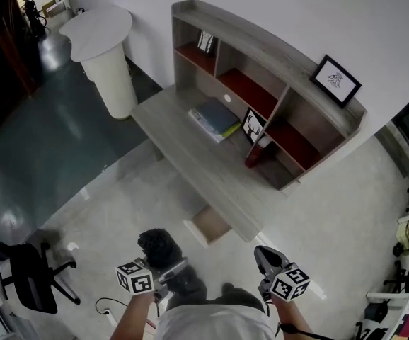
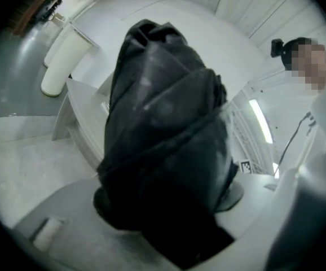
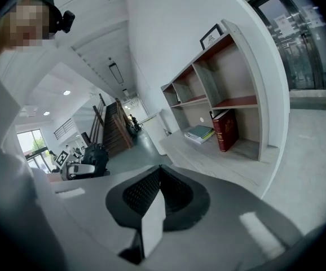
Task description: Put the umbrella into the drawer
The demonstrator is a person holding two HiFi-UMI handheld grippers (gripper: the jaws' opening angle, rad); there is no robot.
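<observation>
Left gripper (image 1: 170, 269): the jaws grip one folded black fabric umbrella (image 2: 163, 140). Its bundled canopy projects forward past the jaw tips and fills most of the left gripper view.

Right gripper (image 3: 154, 199): the jaws are closed tip to tip with nothing between them.

The umbrella is over the pale floor, near one open light-wood drawer (image 1: 211, 224) but apart from it. The drawer sits under the front edge of the grey wooden table (image 1: 183, 147). One red book (image 1: 257, 151) stands in the shelf unit on the table.

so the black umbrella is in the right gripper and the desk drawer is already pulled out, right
No, the umbrella is held in the left gripper, not the right gripper, as the left gripper view shows. The desk drawer is pulled out.
</observation>
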